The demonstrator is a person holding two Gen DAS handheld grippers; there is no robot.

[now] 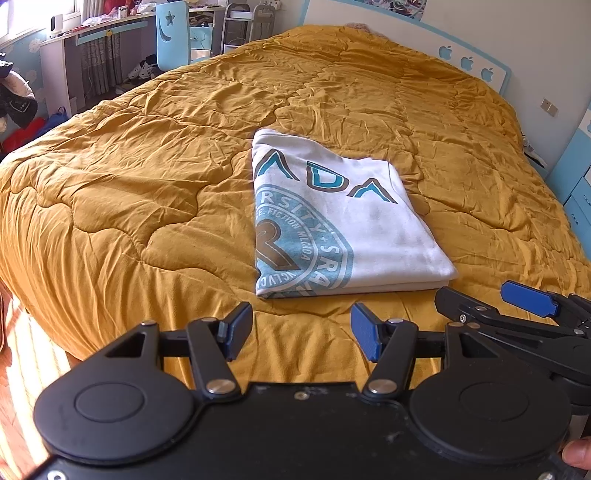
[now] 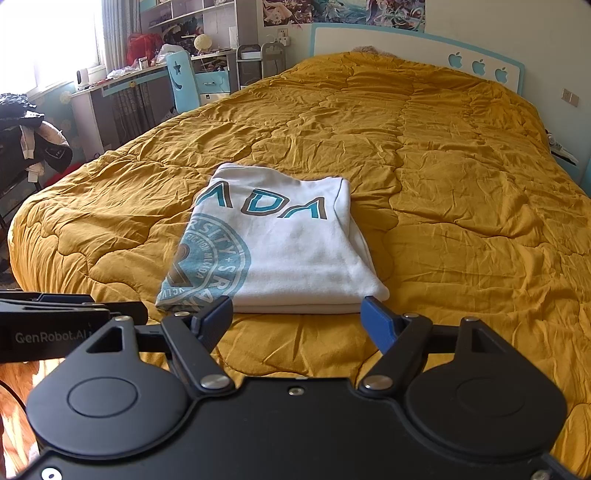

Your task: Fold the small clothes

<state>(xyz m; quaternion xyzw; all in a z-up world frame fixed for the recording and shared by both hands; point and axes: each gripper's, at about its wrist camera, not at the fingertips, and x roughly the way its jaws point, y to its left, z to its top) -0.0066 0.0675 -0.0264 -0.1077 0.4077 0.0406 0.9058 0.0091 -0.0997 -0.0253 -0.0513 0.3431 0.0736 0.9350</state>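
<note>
A white T-shirt with teal print lies folded into a neat rectangle on the mustard quilt; it also shows in the right wrist view. My left gripper is open and empty, held just short of the shirt's near edge. My right gripper is open and empty, just short of the same edge, to the right of the left one. The right gripper shows in the left wrist view, and the left gripper's side shows in the right wrist view.
The quilt covers a wide bed with a white and blue headboard at the far end. A desk and a blue chair stand beyond the bed's left side. Clothes hang at far left.
</note>
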